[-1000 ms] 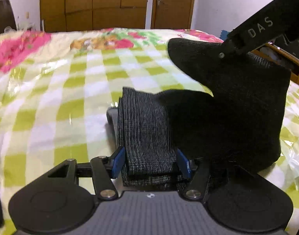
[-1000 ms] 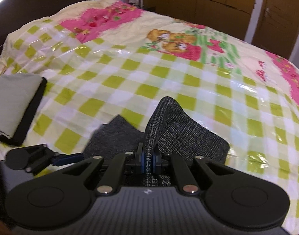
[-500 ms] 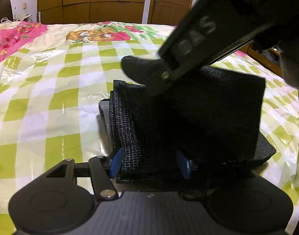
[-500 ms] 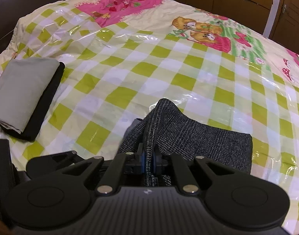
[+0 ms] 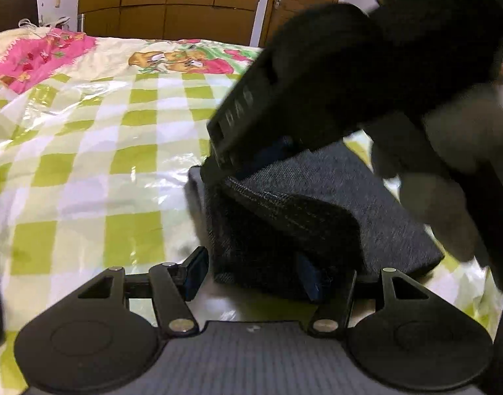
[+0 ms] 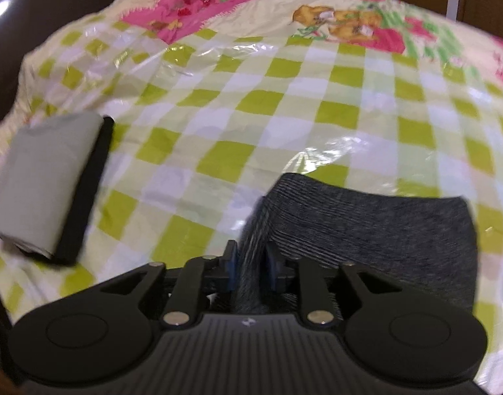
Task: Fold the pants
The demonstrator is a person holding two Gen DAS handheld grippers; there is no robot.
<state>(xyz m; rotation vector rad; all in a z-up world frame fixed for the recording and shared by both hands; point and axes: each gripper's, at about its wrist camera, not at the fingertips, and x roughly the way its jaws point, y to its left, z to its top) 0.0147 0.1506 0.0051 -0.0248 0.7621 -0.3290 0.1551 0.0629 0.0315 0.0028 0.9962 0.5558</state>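
— What can't you make out?
— My right gripper (image 5: 317, 98) is a dark smear hiding the bed's (image 5: 87, 171) far right side.
— Anything else?
— The pants (image 6: 366, 217) run behind my fingers (image 6: 231, 266), blurred there.

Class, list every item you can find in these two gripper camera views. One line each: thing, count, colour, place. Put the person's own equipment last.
pants: one, dark grey, folded on the near part of the bed.
bed cover: one, green and white check with pink cartoon prints, under a glossy plastic sheet, spread over the bed.
folded clothes: one stack, light grey on black, at the bed's left edge in the right wrist view.
wardrobe doors: several, brown wood, behind the bed.
left gripper: one, black with blue pads, open around the pants' near edge.
right gripper: one, black with blue pads, slightly open around a fabric fold.
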